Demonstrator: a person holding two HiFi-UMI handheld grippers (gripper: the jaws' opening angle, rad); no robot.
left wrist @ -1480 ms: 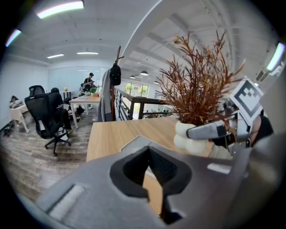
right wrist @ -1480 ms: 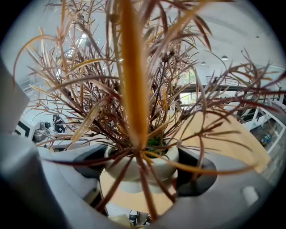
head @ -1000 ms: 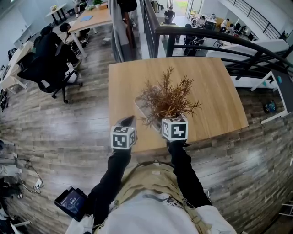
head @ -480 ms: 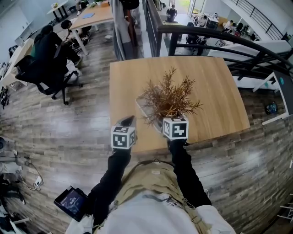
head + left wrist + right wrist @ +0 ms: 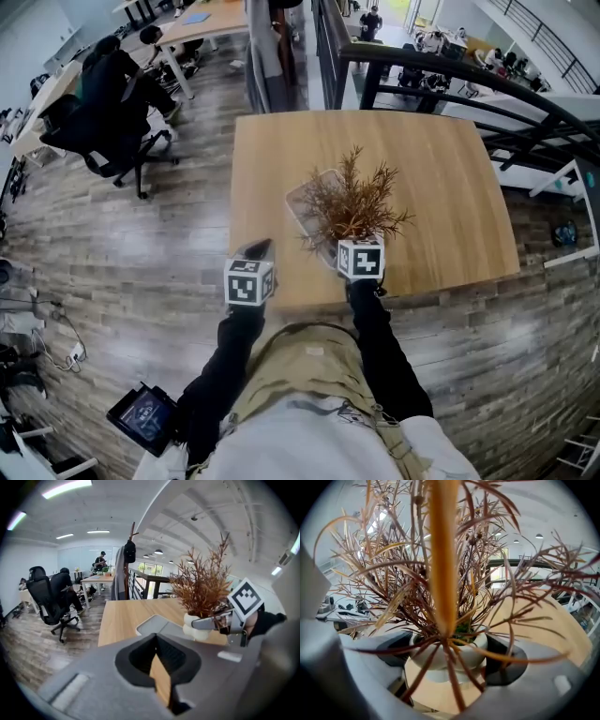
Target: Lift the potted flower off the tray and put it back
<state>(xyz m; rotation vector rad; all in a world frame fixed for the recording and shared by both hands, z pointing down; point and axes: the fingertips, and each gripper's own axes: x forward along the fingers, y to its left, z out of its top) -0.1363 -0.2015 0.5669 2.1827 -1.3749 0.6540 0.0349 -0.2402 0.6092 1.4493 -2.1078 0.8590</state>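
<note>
The right tool had descended with the potted flower, its pads clamped on the white pot, stem axis upright. The tray lay just far-left, below. The left tool stood closed, empty.

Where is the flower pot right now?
The white flower pot is gripped by the right claw, close by the clear tray near the front edge of the wooden table. In the left gripper view it shows right of the tray.
</note>
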